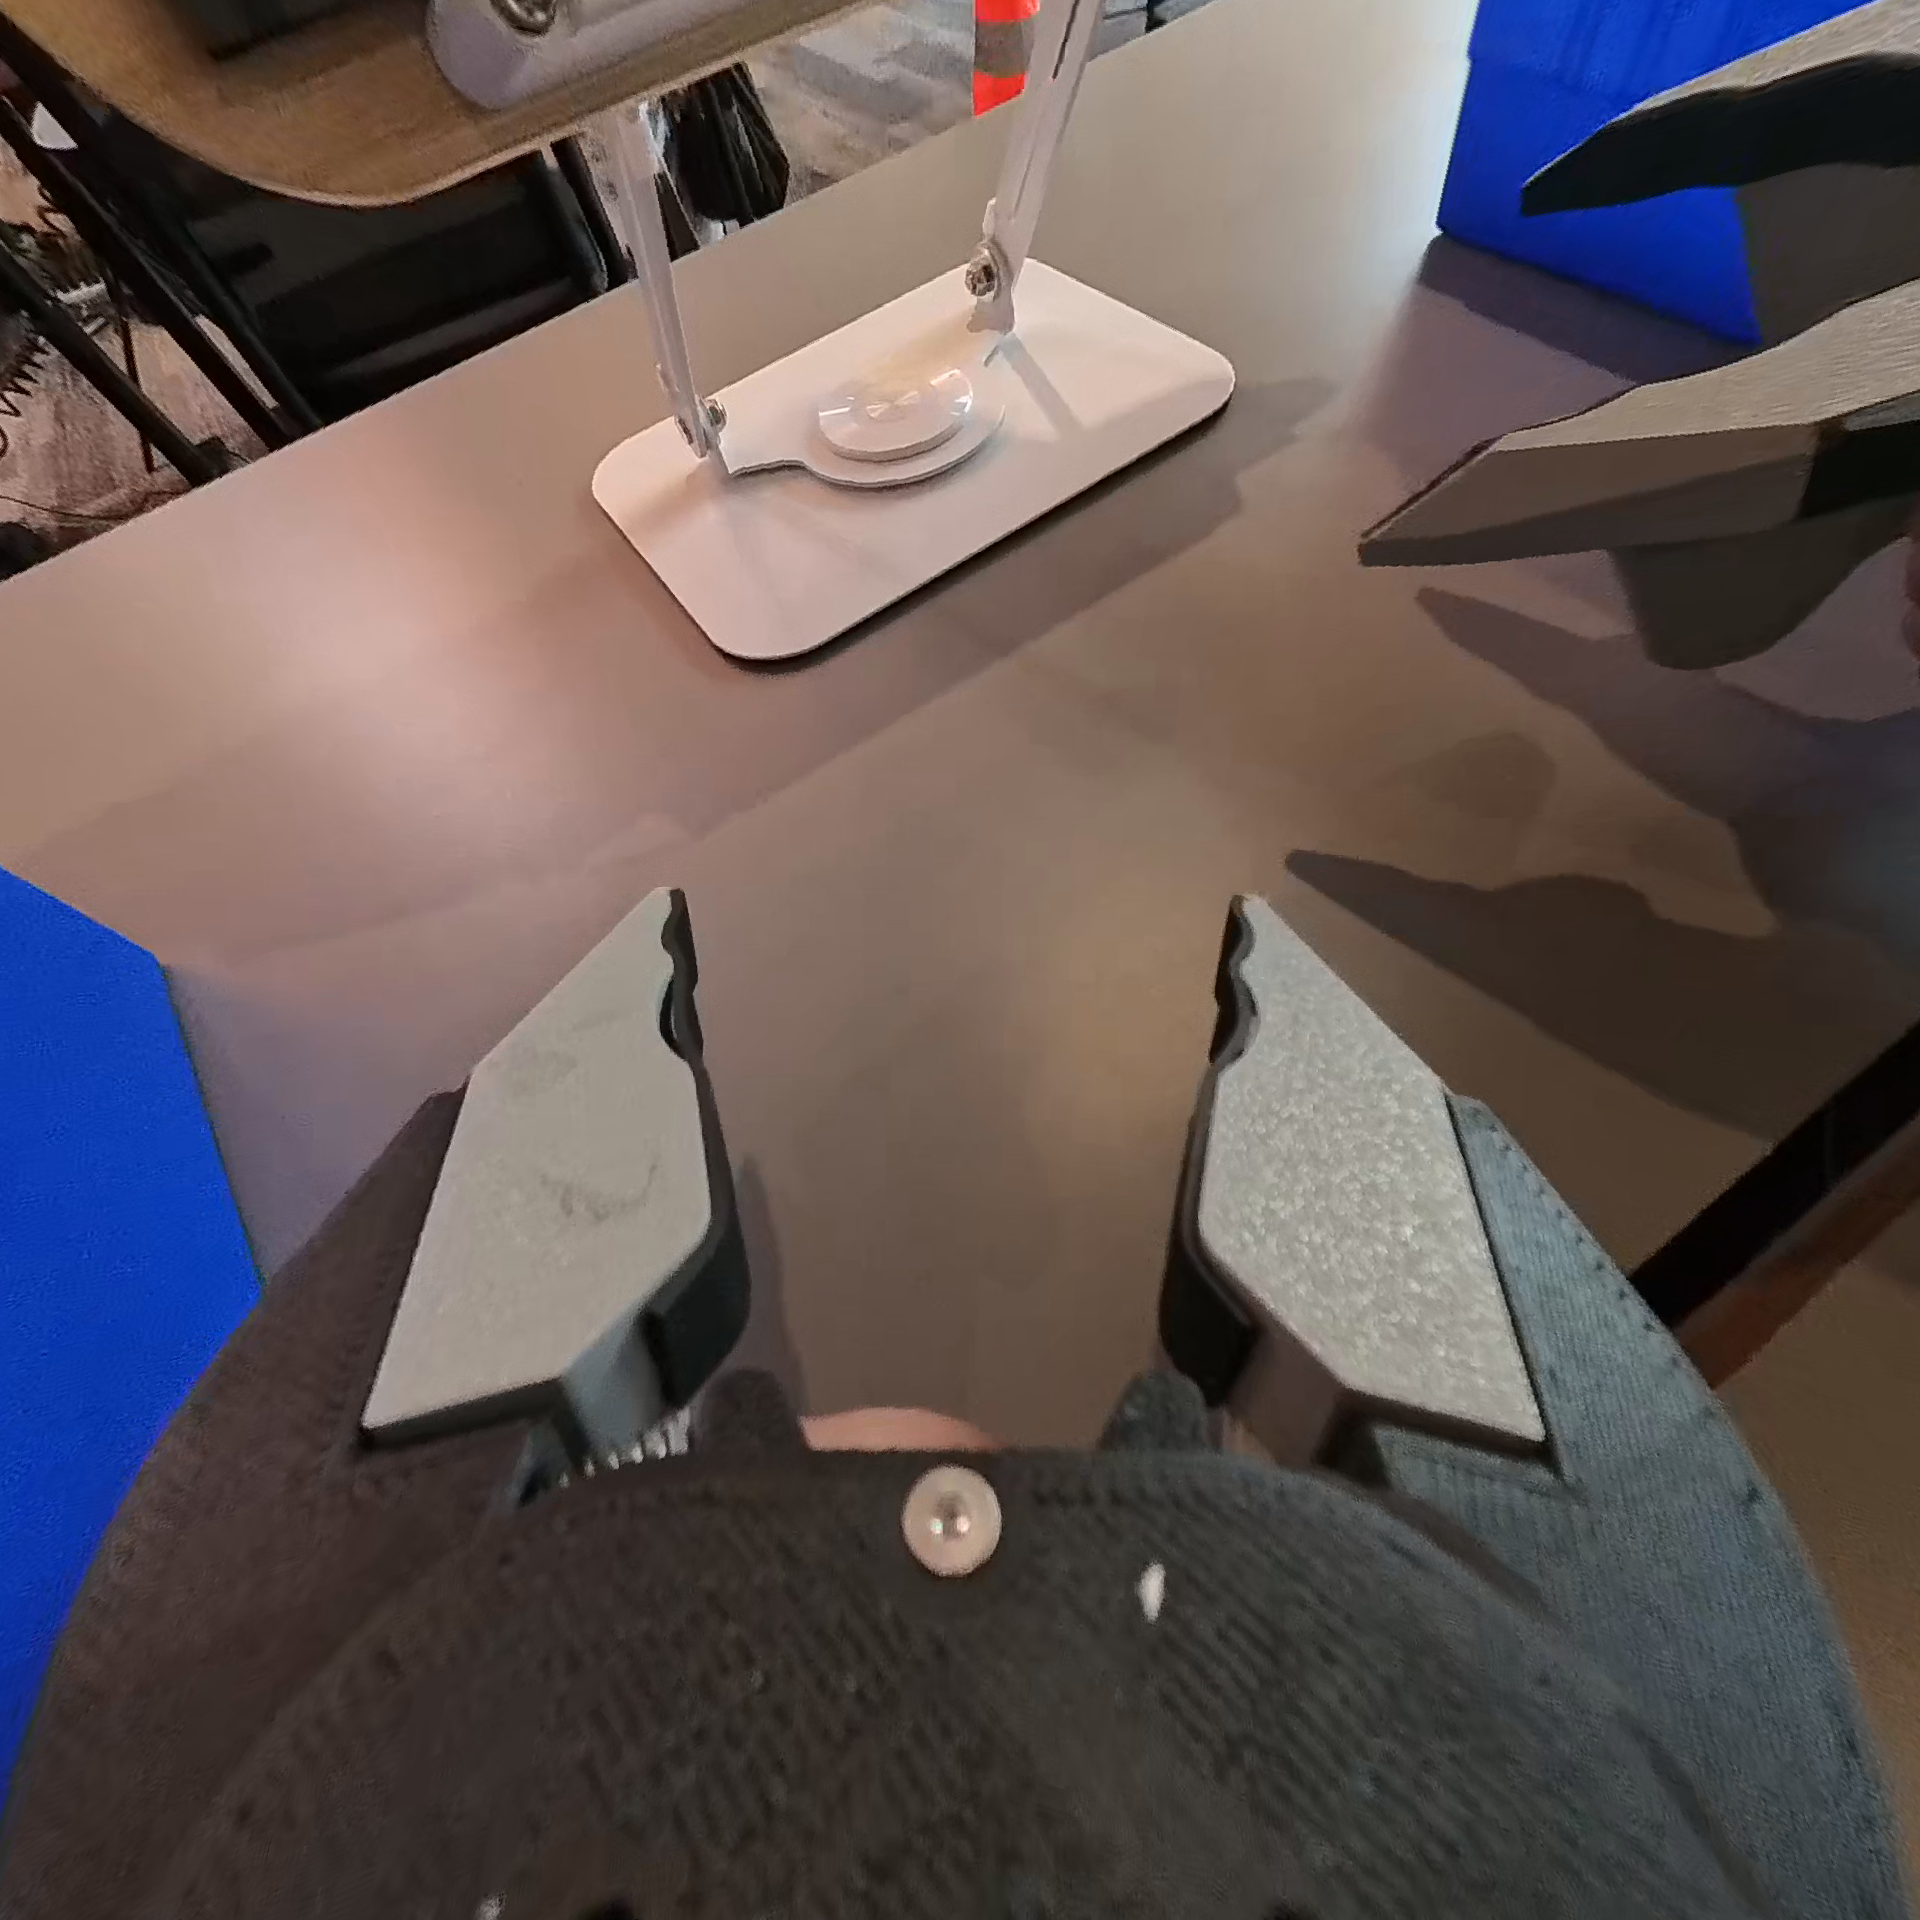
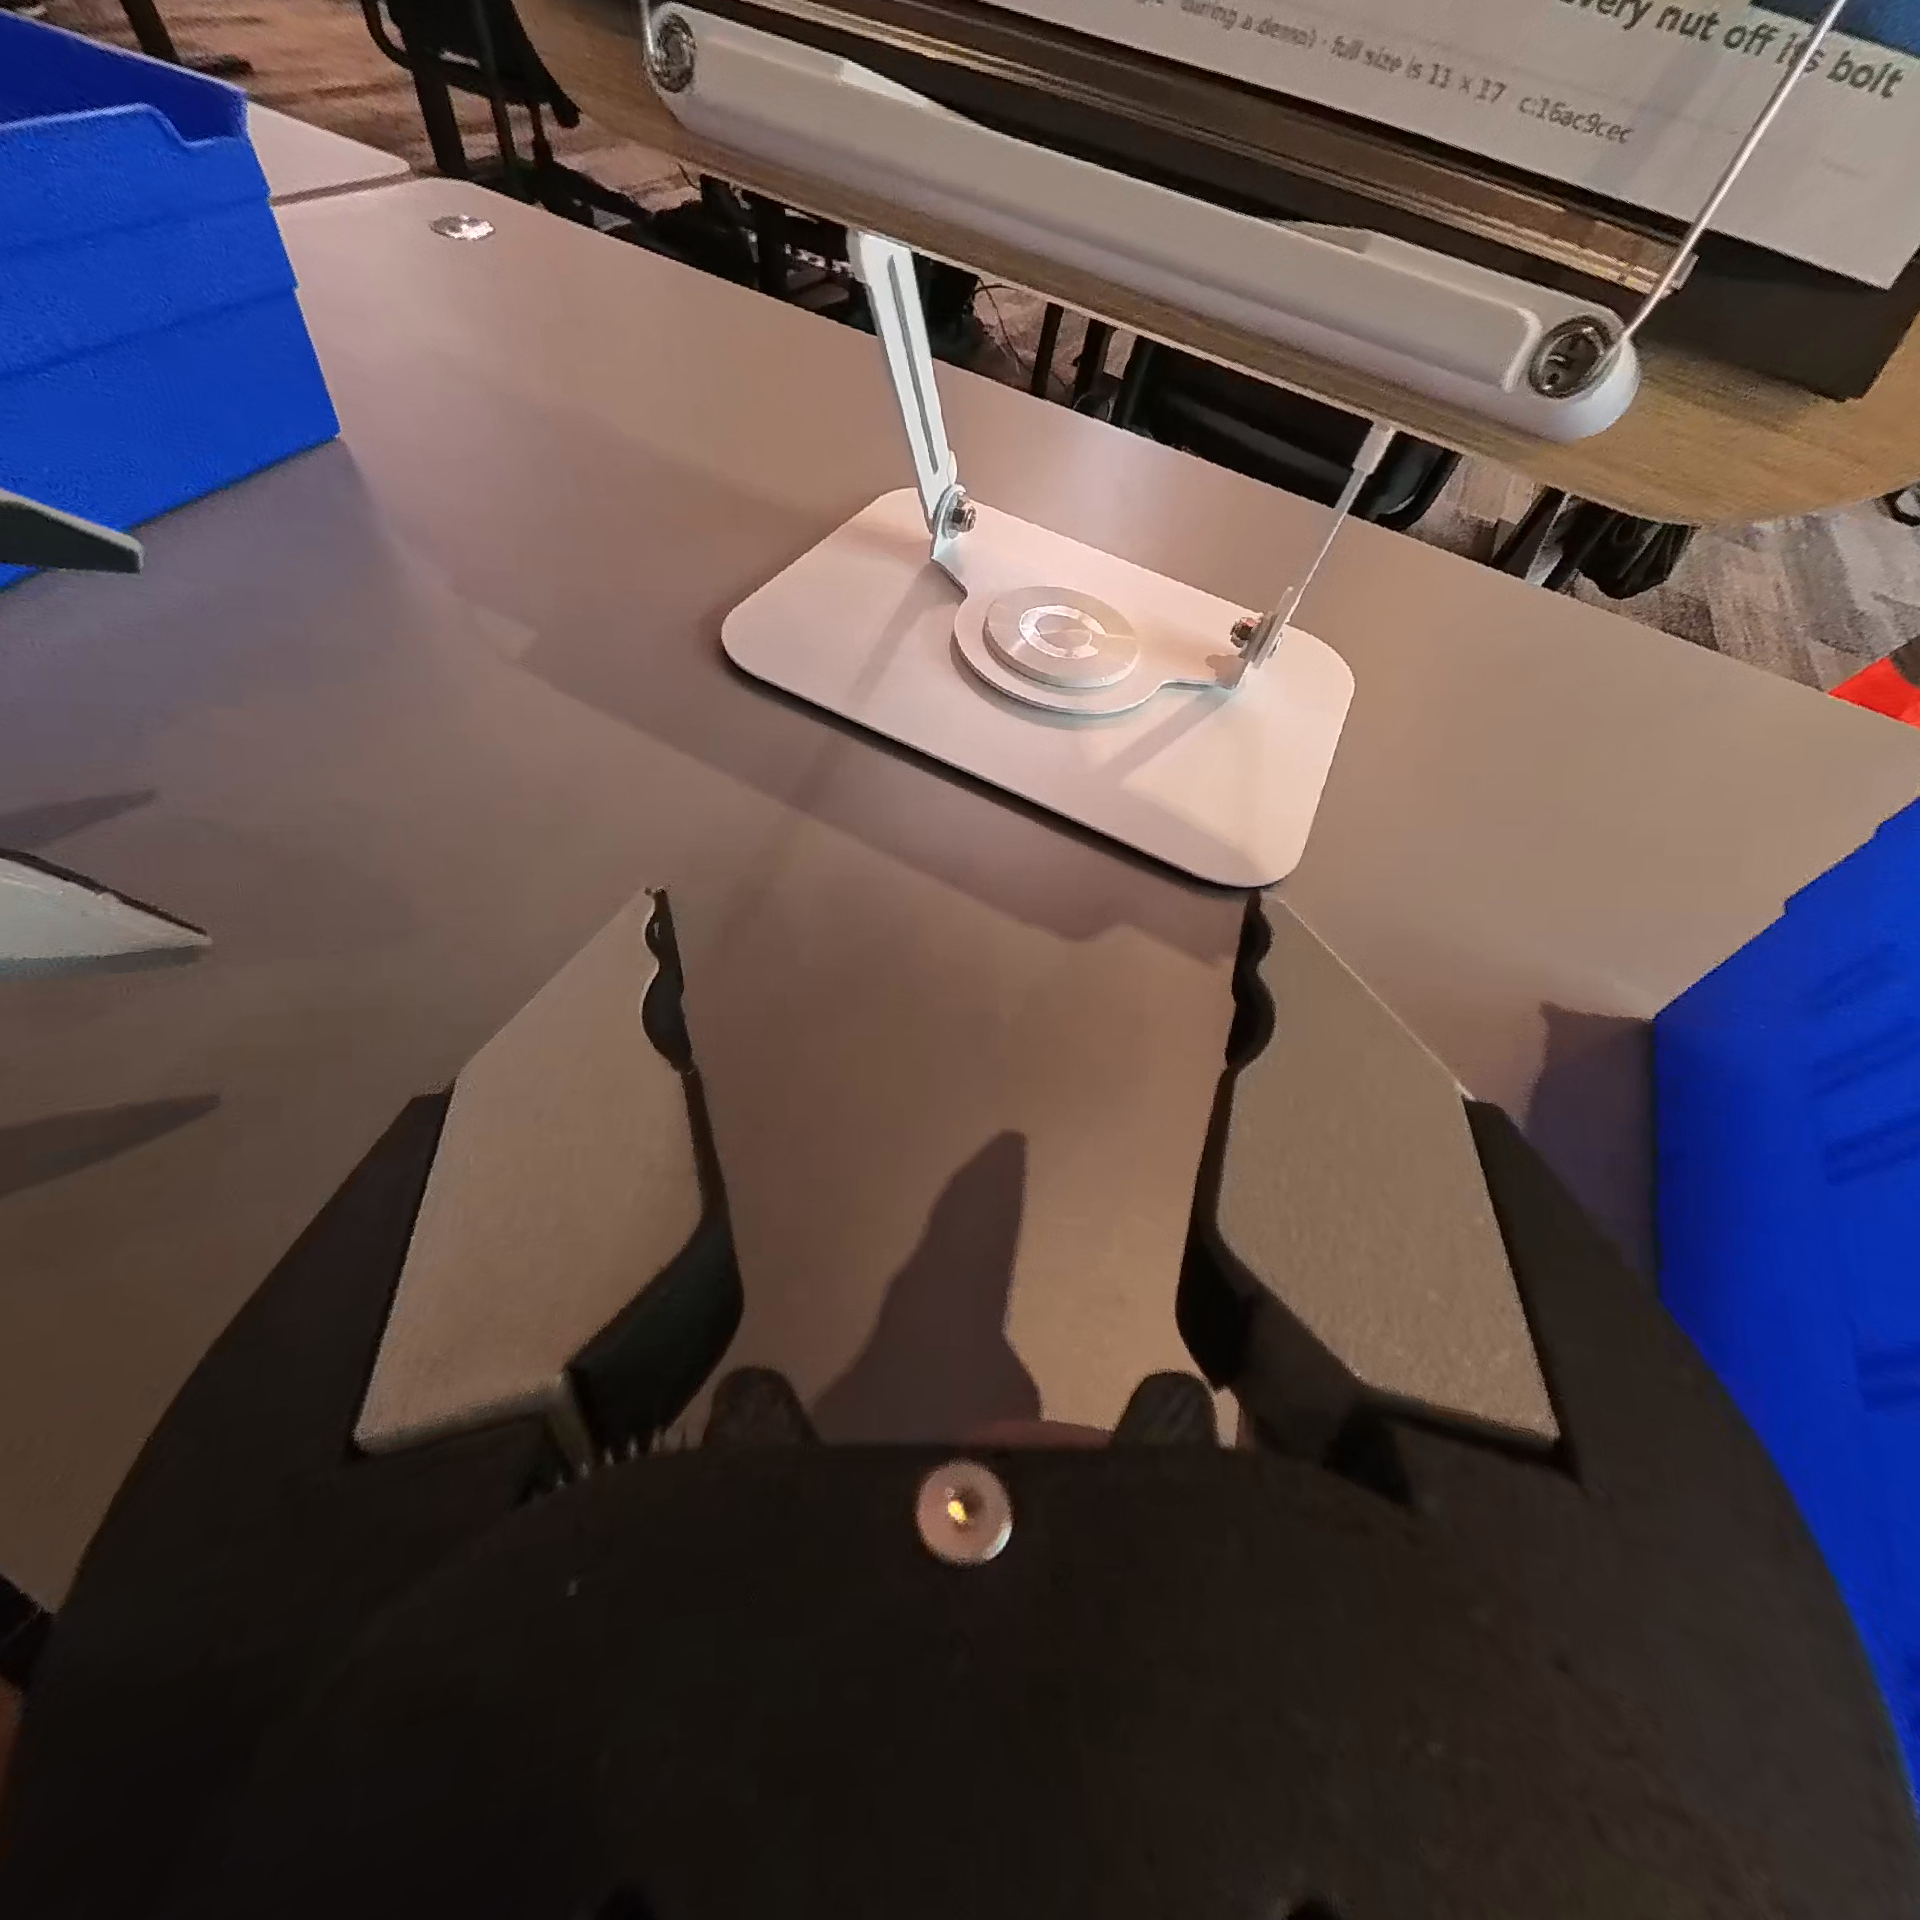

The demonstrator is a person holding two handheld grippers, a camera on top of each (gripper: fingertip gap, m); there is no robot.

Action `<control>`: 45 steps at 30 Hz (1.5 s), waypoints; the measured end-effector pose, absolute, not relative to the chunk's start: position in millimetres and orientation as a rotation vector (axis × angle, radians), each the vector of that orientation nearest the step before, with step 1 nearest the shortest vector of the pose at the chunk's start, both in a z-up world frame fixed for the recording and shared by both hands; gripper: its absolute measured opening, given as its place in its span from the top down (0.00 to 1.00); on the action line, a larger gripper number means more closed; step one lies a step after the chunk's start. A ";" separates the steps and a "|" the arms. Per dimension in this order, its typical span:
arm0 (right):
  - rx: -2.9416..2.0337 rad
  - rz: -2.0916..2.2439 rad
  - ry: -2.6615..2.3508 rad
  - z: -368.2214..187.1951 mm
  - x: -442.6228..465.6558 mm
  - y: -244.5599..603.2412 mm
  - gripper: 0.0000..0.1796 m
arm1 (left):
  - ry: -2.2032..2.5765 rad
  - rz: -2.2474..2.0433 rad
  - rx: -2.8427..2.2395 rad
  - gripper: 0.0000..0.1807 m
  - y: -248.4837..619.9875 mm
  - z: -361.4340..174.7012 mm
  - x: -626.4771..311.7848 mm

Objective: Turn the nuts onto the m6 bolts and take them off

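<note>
No nuts or bolts show in either view. My left gripper [image 1: 956, 914] is open and empty above the brown table [image 1: 416, 727]. My right gripper [image 2: 951, 914] is open and empty above the same table [image 2: 520, 520]. The right gripper's fingers [image 1: 1662, 468] show at the right edge of the left wrist view, apart from each other. The left gripper's fingertips [image 2: 94, 925] show at the left edge of the right wrist view.
A white metal stand [image 1: 914, 468] with two thin legs holds a wooden board [image 1: 364, 125] above the table; it also shows in the right wrist view [image 2: 1039, 696], bearing a printed sheet [image 2: 1558, 94]. Blue bins stand at the left [image 1: 94, 1195], [image 2: 125, 281] and right [image 1: 1590, 187], [image 2: 1797, 1195].
</note>
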State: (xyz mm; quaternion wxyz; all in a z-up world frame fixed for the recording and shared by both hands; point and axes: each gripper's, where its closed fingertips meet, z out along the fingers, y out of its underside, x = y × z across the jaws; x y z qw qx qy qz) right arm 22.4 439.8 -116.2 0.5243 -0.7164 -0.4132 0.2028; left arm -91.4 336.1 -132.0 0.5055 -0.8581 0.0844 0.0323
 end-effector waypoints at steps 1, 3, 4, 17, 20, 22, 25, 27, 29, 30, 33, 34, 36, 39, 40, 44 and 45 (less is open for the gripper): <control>-1.714 0.485 -0.995 -116.5 21.8 438.8 0.42 | 0.200 0.078 -2.074 0.45 336.3 -133.3 -92.3; -1.713 0.489 -1.005 -117.0 20.3 436.8 0.42 | 0.201 0.080 -2.082 0.45 336.5 -135.9 -93.0; -1.713 0.492 -1.009 -117.1 19.5 435.8 0.42 | 0.203 0.083 -2.086 0.45 336.5 -136.9 -93.1; -1.725 0.515 -1.048 -123.7 14.4 429.3 0.42 | 0.191 0.102 -2.106 0.46 337.7 -141.6 -108.7; -1.725 0.526 -1.034 -121.5 15.6 430.4 0.42 | 0.188 0.121 -2.102 0.47 338.1 -140.8 -118.6; -1.729 0.534 -1.032 -122.2 15.5 430.5 0.42 | 0.163 0.086 -2.107 0.47 337.9 -141.4 -123.0; -1.736 0.537 -1.034 -124.5 15.1 430.6 0.42 | 0.137 0.084 -2.116 0.47 336.4 -141.4 -134.5; -1.737 0.537 -1.035 -125.0 15.1 430.7 0.42 | 0.118 0.084 -2.114 0.47 335.5 -139.5 -142.4; -1.736 0.542 -1.033 -123.9 15.1 430.5 0.42 | 0.110 0.067 -2.114 0.47 334.2 -137.9 -147.7; -1.734 0.546 -1.032 -123.2 15.1 430.2 0.42 | 0.095 0.054 -2.111 0.47 333.4 -136.7 -150.6; -1.728 0.548 -1.035 -121.8 14.7 428.9 0.42 | 0.070 0.032 -2.104 0.47 330.8 -134.2 -156.9; -1.726 0.546 -1.038 -121.7 14.5 428.4 0.42 | 0.067 0.042 -2.103 0.47 330.3 -133.9 -159.1; -1.722 0.540 -1.042 -121.5 14.2 427.9 0.42 | 0.068 0.044 -2.106 0.47 330.0 -134.6 -160.0; -1.723 0.540 -1.041 -121.7 14.4 428.1 0.42 | 0.082 0.039 -2.112 0.47 330.5 -137.2 -155.1; -1.724 0.542 -1.039 -121.8 14.5 428.4 0.42 | 0.091 0.037 -2.113 0.48 330.7 -138.0 -152.2; -1.723 0.547 -1.033 -120.3 15.4 428.8 0.42 | 0.139 0.037 -2.117 0.48 331.4 -140.2 -138.8; -1.720 0.547 -1.031 -119.6 15.4 428.8 0.42 | 0.147 0.036 -2.116 0.48 331.4 -140.3 -135.9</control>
